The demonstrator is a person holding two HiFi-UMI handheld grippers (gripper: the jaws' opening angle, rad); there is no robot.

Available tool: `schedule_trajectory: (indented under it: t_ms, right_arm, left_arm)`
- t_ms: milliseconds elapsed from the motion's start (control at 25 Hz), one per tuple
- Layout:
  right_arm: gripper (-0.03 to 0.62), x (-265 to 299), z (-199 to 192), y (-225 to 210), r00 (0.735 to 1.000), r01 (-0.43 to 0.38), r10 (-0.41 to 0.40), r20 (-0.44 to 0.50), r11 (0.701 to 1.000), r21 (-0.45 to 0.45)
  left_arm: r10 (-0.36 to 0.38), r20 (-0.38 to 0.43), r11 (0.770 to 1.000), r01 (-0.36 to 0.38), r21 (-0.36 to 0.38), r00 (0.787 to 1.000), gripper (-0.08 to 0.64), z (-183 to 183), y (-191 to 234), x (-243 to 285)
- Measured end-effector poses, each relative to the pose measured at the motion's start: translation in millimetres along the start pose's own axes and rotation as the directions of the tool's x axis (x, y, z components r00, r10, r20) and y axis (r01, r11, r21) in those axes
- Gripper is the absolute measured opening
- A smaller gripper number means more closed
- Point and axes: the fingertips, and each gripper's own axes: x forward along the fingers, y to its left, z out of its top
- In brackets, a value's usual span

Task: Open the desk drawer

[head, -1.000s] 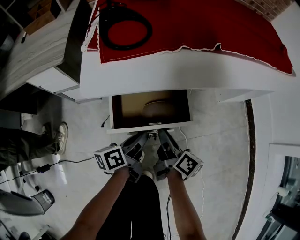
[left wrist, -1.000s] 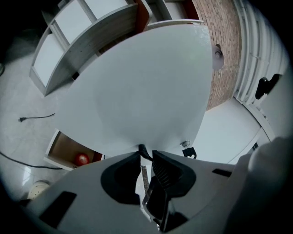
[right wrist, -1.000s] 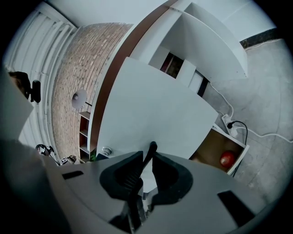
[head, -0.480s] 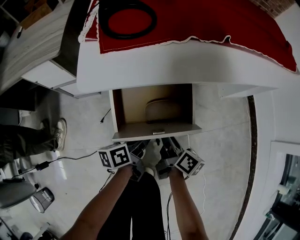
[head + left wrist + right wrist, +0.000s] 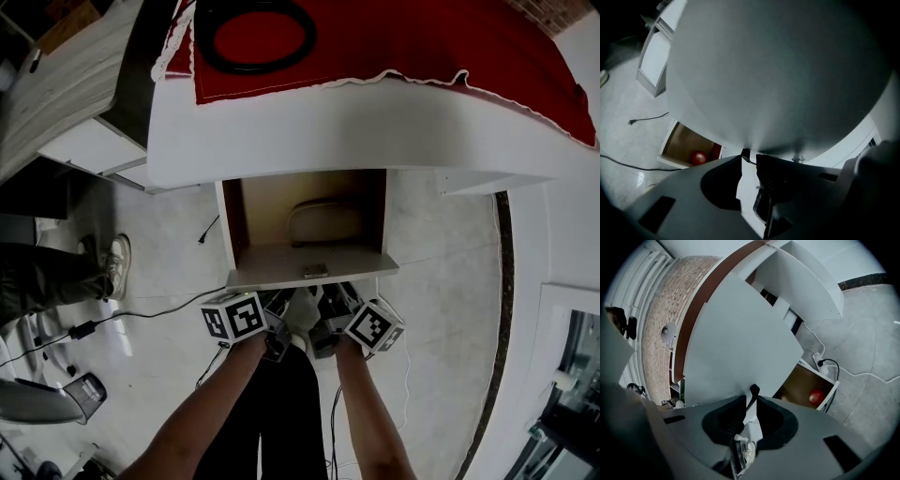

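The white desk (image 5: 375, 122) has its drawer (image 5: 246, 274) pulled out toward me, brown inside, with a tan rounded object (image 5: 325, 223) lying in it. A small dark handle (image 5: 315, 271) sits on the drawer's front edge. My left gripper (image 5: 279, 300) and right gripper (image 5: 330, 298) meet side by side just below that front. In the left gripper view the left gripper (image 5: 749, 157) has its jaws closed on the end of the handle (image 5: 745, 153). In the right gripper view the dark handle bar (image 5: 753, 397) runs between the jaws of the right gripper (image 5: 751, 403), which grip it.
A red cloth (image 5: 422, 37) with a black cable ring (image 5: 253, 37) covers the desk top. Another person's shoe (image 5: 117, 258) and a floor cable (image 5: 141, 314) lie at left. Both gripper views show a brown open compartment (image 5: 801, 383) holding a red round object (image 5: 815, 396).
The drawer has slid further out from under the desk toward me, showing more of its inside. Both grippers moved back and lower with its front, still on the handle.
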Motion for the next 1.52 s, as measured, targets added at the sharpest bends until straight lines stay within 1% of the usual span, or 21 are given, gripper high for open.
schedule_trajectory:
  t_ms: [120,200,360,520,640,800,960,1040,1240,1360,1440,1520]
  right_arm:
    - [0.074,2,0,-1,1.000,-0.018,0.018,0.014,1.000,-0.001]
    - [0.074,2,0,-2,0.999,-0.032,0.032,0.021,0.999,0.003]
    - [0.074,1,0,-5,0.999,-0.027,0.027,0.017,1.000,0.002]
    - [0.080,1,0,-5,1.000,-0.011,0.011,0.011,1.000,-0.015]
    - [0.089,0,1,-5,1.000,0.001,-0.001,0.016,1.000,-0.003]
    - [0.091,-6,4,-5,0.999,0.025,-0.025,0.026,0.999,-0.024]
    - [0.091,-18,2,-8,0.999,0.049,-0.049,0.019,0.999,0.000]
    - [0.091,-27,1,-9,0.998,0.065,-0.065,0.024,0.998,0.011]
    - [0.091,-48,-2,-3,0.995,0.089,-0.090,0.033,0.995,0.039]
    - [0.091,-58,-7,4,0.995,0.088,-0.090,0.030,0.995,0.055]
    - [0.091,-66,-10,9,0.996,0.089,-0.091,0.023,0.994,0.066]
    - [0.090,-75,-13,18,0.996,0.086,-0.087,0.013,0.994,0.068]
  left_arm:
    - [-0.018,0.001,0.999,0.018,0.044,1.000,0.086,1,0,2]
    - [-0.038,-0.004,0.997,0.038,0.060,0.999,0.087,1,0,2]
    - [-0.048,-0.013,0.998,0.049,0.040,0.999,0.087,-4,2,2]
    - [-0.007,-0.012,0.998,0.007,0.064,1.000,0.089,0,1,2]
    - [0.020,-0.033,0.996,-0.018,0.084,0.999,0.094,-3,1,1]
    - [0.060,-0.060,0.992,-0.052,0.117,0.996,0.094,-8,5,-8]
    - [0.089,-0.090,0.993,-0.081,0.089,0.992,0.094,-22,4,-17]
    - [0.101,-0.111,0.992,-0.090,0.094,0.989,0.092,-31,1,-22]
    - [0.078,-0.164,0.994,-0.065,0.083,0.983,0.092,-46,-20,-29]
    - [0.055,-0.200,0.995,-0.036,0.098,0.978,0.092,-55,-32,-31]
    - [0.049,-0.222,0.991,-0.019,0.136,0.974,0.091,-56,-42,-34]
    - [0.051,-0.228,0.981,-0.006,0.195,0.972,0.076,-51,-56,-39]
